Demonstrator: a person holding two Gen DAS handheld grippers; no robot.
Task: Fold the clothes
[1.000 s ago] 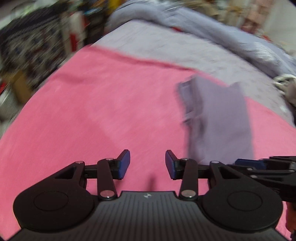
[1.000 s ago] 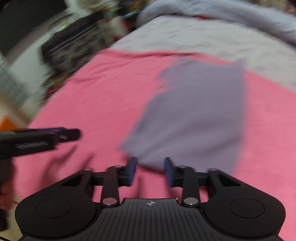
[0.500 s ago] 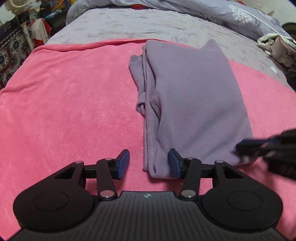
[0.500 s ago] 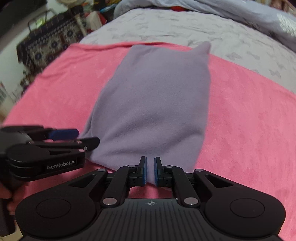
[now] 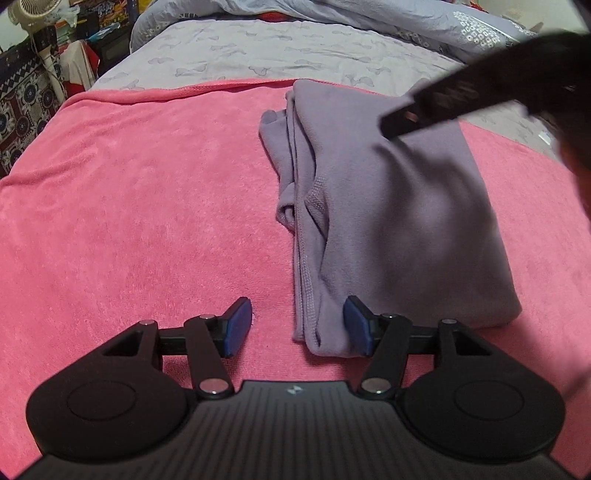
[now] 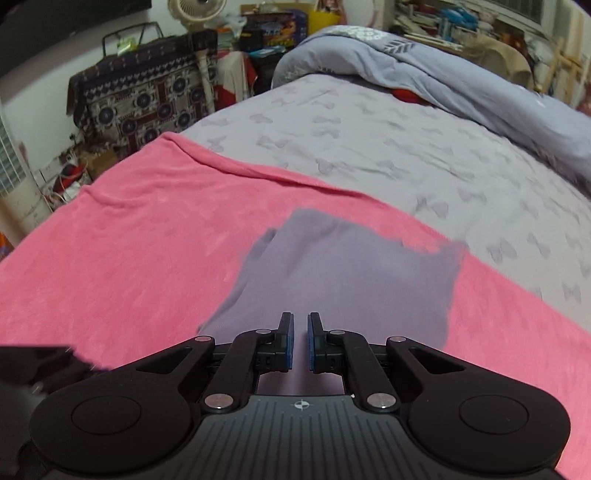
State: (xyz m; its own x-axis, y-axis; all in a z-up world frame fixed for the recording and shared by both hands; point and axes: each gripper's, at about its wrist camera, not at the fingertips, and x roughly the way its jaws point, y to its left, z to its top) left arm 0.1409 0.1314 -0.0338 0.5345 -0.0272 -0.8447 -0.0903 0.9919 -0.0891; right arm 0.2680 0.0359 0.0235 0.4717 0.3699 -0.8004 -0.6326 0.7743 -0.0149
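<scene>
A folded purple garment (image 5: 399, 206) lies flat on the pink blanket (image 5: 147, 206). My left gripper (image 5: 298, 326) is open and low over the blanket, with the garment's near left corner between its fingers, close to the right pad (image 5: 356, 328). Above the garment's far part, my right gripper shows as a dark blur (image 5: 443, 99). In the right wrist view, the right gripper (image 6: 300, 341) hovers over the garment (image 6: 343, 273) with its jaws almost together and nothing seen between them. The left gripper is a dark blur (image 6: 37, 365) at the lower left.
The pink blanket (image 6: 129, 236) covers the near half of a bed with a grey patterned sheet (image 6: 369, 140). A bunched blue-grey duvet (image 6: 443, 77) lies along the far side. A patterned covered cabinet (image 6: 147, 99), a fan (image 6: 201, 11) and clutter stand left of the bed.
The right gripper has left the garment's near edge and risen above it, jaws still together. The left gripper has stayed open at the near left corner.
</scene>
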